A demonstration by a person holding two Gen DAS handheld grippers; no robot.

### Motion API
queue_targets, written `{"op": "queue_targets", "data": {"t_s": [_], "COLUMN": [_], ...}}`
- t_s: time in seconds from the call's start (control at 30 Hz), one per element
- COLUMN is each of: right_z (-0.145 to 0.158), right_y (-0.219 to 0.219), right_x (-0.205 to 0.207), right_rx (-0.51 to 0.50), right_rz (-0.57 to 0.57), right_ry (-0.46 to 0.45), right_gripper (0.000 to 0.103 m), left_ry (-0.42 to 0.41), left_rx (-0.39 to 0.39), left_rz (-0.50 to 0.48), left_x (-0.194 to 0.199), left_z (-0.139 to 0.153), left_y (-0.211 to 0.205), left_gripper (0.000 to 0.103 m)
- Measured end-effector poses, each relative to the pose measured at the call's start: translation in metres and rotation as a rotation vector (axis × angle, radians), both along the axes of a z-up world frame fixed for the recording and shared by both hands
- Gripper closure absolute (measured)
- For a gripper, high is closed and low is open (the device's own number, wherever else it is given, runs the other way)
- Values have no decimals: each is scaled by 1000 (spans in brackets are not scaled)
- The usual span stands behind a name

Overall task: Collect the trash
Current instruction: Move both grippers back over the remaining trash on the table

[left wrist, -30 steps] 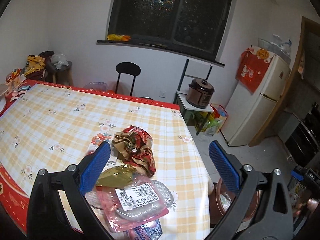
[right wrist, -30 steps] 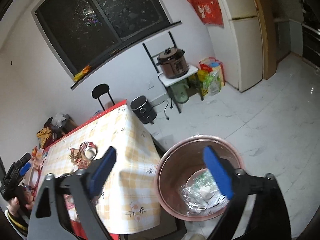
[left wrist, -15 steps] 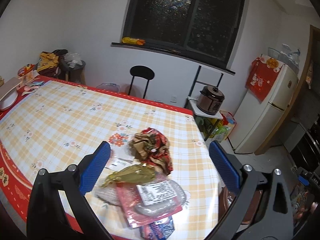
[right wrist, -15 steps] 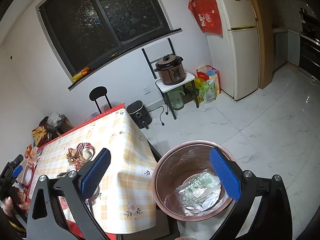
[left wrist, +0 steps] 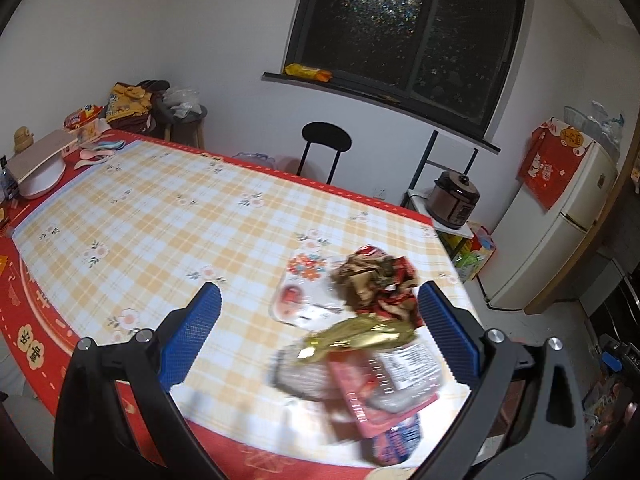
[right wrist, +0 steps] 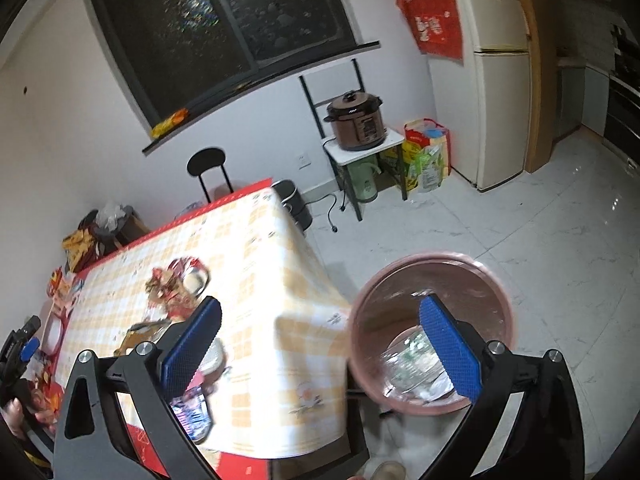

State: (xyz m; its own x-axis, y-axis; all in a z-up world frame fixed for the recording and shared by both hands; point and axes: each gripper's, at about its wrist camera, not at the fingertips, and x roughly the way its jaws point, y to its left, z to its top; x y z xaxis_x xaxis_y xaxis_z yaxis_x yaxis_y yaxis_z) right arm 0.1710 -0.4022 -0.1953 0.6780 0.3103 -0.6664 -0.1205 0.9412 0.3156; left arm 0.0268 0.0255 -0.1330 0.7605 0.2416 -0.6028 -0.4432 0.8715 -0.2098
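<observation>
I hold my left claw wide open above the worktop, and nothing is between its blue pads. The trash lies in a heap near the right-hand corner of the worktop on my side, where the checked cloth ends. Farthest from me in the heap is a crumpled red and brown wrapper, and just beside it, toward the middle of the worktop, lies a flat clear packet. In front of the wrapper is a gold foil wrapper, touching a clear tray with a white label and a pink pack. At the near edge a blue and red packet lies, blurred, so I cannot tell more about it.

My right claw is also wide open and empty. It hangs over the corner of the worktop, one pad over the cloth and the other over the pink bin. The bin stands on the floor just beside this corner, and clear plastic trash lies at its bottom. In this view the same heap is on the worktop, well apart from the bin. At the left edge I see a hand that holds the other tool.
</observation>
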Motion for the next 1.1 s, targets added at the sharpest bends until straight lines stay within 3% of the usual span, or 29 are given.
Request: {"op": "queue_targets", "data": {"t_s": [0.57, 0.9, 1.1], "right_z": [-10, -52, -80], "right_y": [222, 286, 320], "right_x": [-43, -56, -59], "right_rx": [-157, -292, -428], "right_rz": [236, 279, 351], "right_ry": [79, 128, 142], "right_gripper": [5, 5, 5], "left_ry": [29, 51, 76], "left_rx": [-27, -40, -64], "left_rz": [-62, -62, -59], "left_x": [-21, -27, -31], "left_z": [-40, -62, -75], "left_y": [134, 198, 219], "left_gripper": [6, 6, 6]}}
